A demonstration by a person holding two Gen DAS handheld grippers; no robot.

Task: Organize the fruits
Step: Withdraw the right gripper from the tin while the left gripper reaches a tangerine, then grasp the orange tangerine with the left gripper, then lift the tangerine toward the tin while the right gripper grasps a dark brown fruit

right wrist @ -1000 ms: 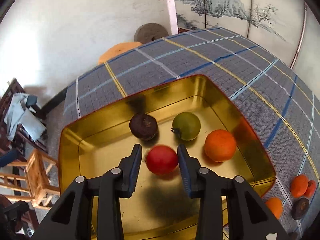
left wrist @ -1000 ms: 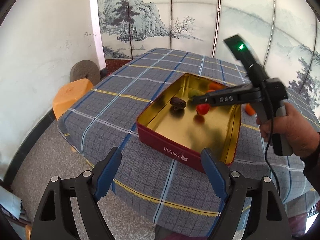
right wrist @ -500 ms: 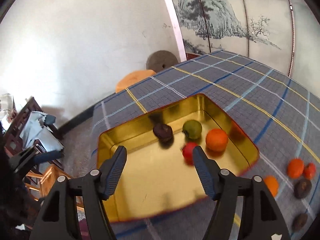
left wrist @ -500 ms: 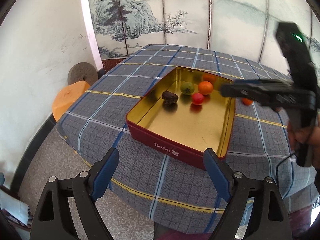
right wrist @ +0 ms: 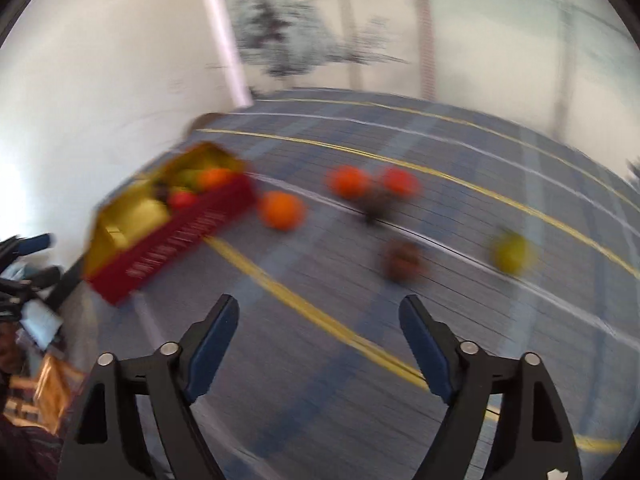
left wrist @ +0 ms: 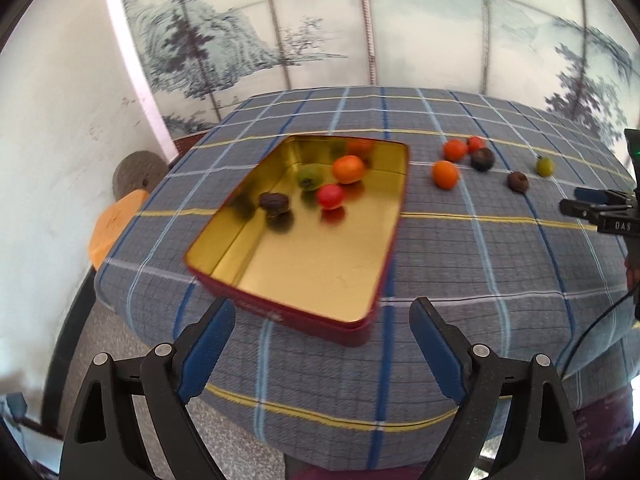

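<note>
A red tin with a gold inside (left wrist: 304,264) sits on the checked tablecloth; it also shows in the right wrist view (right wrist: 172,240). It holds a red fruit (left wrist: 330,196), an orange (left wrist: 349,169), a green fruit (left wrist: 309,176) and a dark fruit (left wrist: 274,202). Loose on the cloth lie oranges (left wrist: 445,173) (right wrist: 281,210), a dark fruit (left wrist: 518,181) (right wrist: 403,260) and a green fruit (left wrist: 545,166) (right wrist: 513,253). My left gripper (left wrist: 322,332) is open and empty before the tin. My right gripper (right wrist: 319,328) is open and empty, short of the loose fruits; it shows at the right edge (left wrist: 600,212).
An orange stool (left wrist: 116,232) and a round stone (left wrist: 138,170) stand left of the table by the white wall. A painted screen (left wrist: 360,40) stands behind. The table's near edge (left wrist: 320,412) drops off in front of my left gripper. The right wrist view is blurred.
My right gripper let go of the red fruit in the tin, opened, and swung right toward the loose fruits. My left gripper shifted a little; its view now takes in the loose fruits.
</note>
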